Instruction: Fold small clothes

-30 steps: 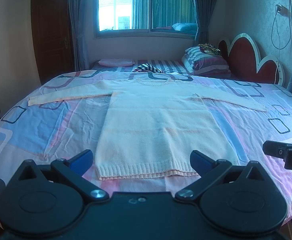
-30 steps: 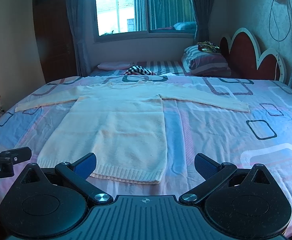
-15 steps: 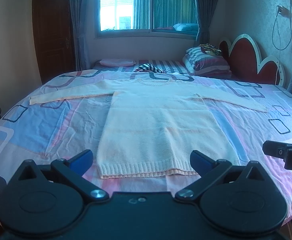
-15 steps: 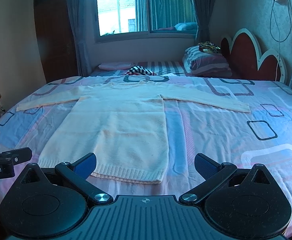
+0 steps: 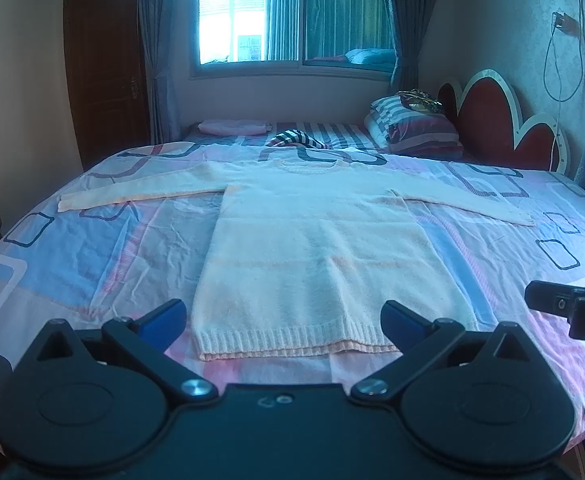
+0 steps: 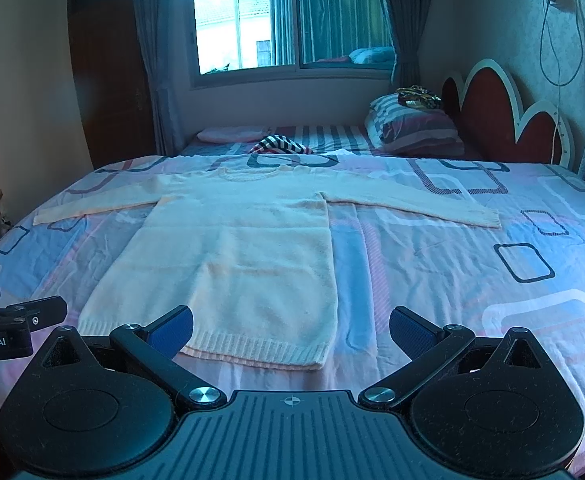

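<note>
Your left tool (image 5: 283, 318) is spread wide with nothing between its blue pads (image 5: 160, 318), hovering just short of the sweater's hem. Your right tool (image 6: 291, 326) is likewise spread wide and empty, sitting near the hem's right corner. The cream sweater (image 5: 312, 256) lies flat on the bed (image 5: 72, 256), front up or back up I can't tell, neckline toward the window (image 5: 292, 16), ribbed hem (image 5: 292, 340) toward you. Both sleeves are stretched out straight to the sides: left sleeve (image 5: 132, 196) toward the wardrobe side, right sleeve (image 6: 412, 204) toward the headboard (image 6: 504, 120). Body looks smooth, only light creasing in the patterned bedsheet around it. From the left wrist view your right tool shows at the right edge, above the sheet and clear of the sweater; from the right wrist view your left tool shows at the left edge, also clear of it. Striped pillows (image 6: 416, 128) and a striped cloth (image 6: 280, 145) sit well behind the sweater, not touching it.
</note>
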The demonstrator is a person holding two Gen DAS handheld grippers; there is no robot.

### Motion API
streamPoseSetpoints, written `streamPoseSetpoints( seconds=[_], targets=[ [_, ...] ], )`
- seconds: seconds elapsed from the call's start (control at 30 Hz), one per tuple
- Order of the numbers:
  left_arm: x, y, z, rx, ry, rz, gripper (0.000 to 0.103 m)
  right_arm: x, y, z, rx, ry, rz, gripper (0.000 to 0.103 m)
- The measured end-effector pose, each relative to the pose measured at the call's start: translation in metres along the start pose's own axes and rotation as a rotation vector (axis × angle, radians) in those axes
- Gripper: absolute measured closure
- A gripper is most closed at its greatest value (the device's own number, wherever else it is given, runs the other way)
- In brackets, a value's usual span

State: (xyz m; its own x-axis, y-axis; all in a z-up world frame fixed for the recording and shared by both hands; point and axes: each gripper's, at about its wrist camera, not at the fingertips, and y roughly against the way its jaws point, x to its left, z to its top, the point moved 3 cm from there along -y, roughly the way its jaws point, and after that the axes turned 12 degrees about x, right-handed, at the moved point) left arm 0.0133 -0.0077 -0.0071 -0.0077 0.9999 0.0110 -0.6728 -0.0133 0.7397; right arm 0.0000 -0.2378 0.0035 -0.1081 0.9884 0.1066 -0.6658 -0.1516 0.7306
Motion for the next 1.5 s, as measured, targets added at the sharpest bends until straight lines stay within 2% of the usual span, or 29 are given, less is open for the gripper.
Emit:
streamPoseSetpoints(
  seconds=[0.67, 0.9, 1.33, 1.5],
  targets=[
    [-0.002, -0.001, 0.000, 0.001, 0.001, 0.000, 0.001, 0.000, -0.001, 0.000, 0.002, 0.001, 0.000, 0.000],
    [-0.006, -0.009, 0.012, 0.003, -0.006, -0.008, 0.001, -0.006, -0.007, 0.011, -0.003, -0.006, -0.024, 0.000],
    [-0.022, -0.058, 0.048, 0.029, -0.026, -0.045, 0.001, -0.047, -0.045, 0.041, 0.018, -0.065, -0.091, 0.000],
    [-0.025, -0.090, 0.066, 0.043, -0.019, -0.022, 0.001, -0.069, -0.073, 0.062, 0.026, -0.093, -0.118, 0.000]
  ],
)
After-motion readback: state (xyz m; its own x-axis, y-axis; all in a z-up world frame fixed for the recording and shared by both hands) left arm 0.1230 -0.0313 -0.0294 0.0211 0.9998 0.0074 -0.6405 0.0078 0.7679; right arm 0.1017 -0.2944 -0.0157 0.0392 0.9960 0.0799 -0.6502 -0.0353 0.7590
